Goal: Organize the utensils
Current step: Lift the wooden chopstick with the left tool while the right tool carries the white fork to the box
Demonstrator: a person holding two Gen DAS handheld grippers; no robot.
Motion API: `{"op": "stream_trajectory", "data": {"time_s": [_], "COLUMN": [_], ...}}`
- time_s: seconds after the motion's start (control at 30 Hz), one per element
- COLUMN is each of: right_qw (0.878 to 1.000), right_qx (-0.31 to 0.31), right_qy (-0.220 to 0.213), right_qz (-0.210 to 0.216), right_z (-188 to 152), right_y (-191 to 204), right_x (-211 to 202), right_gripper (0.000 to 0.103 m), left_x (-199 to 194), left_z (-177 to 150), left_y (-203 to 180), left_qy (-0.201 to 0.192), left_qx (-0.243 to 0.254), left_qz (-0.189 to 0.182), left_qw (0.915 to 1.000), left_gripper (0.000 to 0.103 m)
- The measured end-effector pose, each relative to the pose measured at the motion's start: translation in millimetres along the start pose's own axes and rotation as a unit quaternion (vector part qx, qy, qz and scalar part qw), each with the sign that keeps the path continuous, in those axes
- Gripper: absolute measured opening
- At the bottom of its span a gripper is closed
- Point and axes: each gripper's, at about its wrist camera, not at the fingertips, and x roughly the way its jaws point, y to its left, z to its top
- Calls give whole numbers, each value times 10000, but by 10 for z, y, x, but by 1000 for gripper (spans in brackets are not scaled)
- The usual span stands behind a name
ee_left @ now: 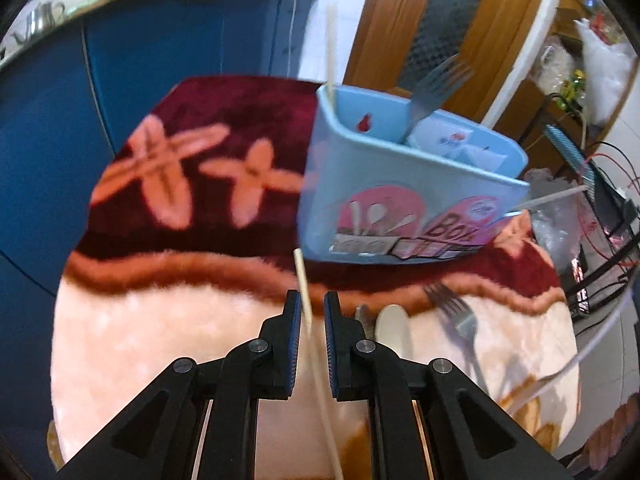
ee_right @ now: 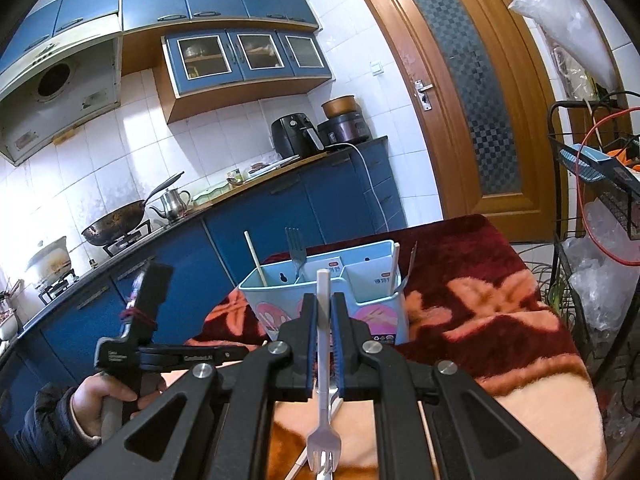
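Note:
A light blue utensil holder [ee_left: 404, 184] stands on the blanket, with a chopstick [ee_left: 330, 48] and a metal fork [ee_left: 434, 84] upright in it. My left gripper [ee_left: 312, 300] hovers low over the blanket, jaws slightly apart around a cream chopstick [ee_left: 305, 292]. A fork [ee_left: 460, 316], a white spoon [ee_left: 394, 328] and another utensil lie on the blanket to its right. My right gripper [ee_right: 324, 300] is shut on a white plastic fork [ee_right: 323, 400], tines toward the camera, held before the holder [ee_right: 320, 296].
The table wears a red and pink floral blanket [ee_left: 180, 168]. Blue kitchen cabinets [ee_right: 280, 208] stand behind it, a wooden door [ee_right: 460, 100] at the back right. A wire rack with bags and cables [ee_right: 600, 200] stands to the right. The left gripper body [ee_right: 144, 332] shows in the right wrist view.

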Motion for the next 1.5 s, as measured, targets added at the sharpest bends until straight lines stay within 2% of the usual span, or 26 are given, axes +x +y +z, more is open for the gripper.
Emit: {"op": "stream_trajectory", "data": {"time_s": [0.3,0.53,0.7,0.77,0.8,0.93,1.1,1.33,1.5], "right_qw": [10000,10000,10000,10000,10000,10000,9999,9989,9972], "right_qx": [7,13,8,-1,0,-39,-126,-401,-589], "right_qy": [46,76,74,65,63,23,-9,-208,-398], "right_qz": [-12,-15,-19,-25,-23,-48,-99,-144,-218], "right_z": [-2,-12,-10,-10,-9,-7,54,265,459], "right_y": [-17,-17,-14,-11,-10,-11,1,106,174], "right_x": [29,41,42,38,40,36,65,70,105], "right_gripper": [9,9,9,9,9,9,9,9,9], "left_x": [247,330,326,318,303,120,-352,-964,-1241], "left_z": [40,69,70,59,53,29,29,171,391], "left_y": [85,44,24,37,48,81,-20,-184,-246], "left_qy": [517,663,610,557,519,185,-625,-1819,-2396], "left_qx": [-147,-125,-80,-99,-127,-224,-113,72,99], "left_qz": [-68,-81,-97,-111,-153,-311,-452,-527,-410], "left_qw": [9985,9977,9981,9983,9985,9991,9970,9819,9700], "left_gripper": [12,16,16,6,5,5,5,5,5]}}
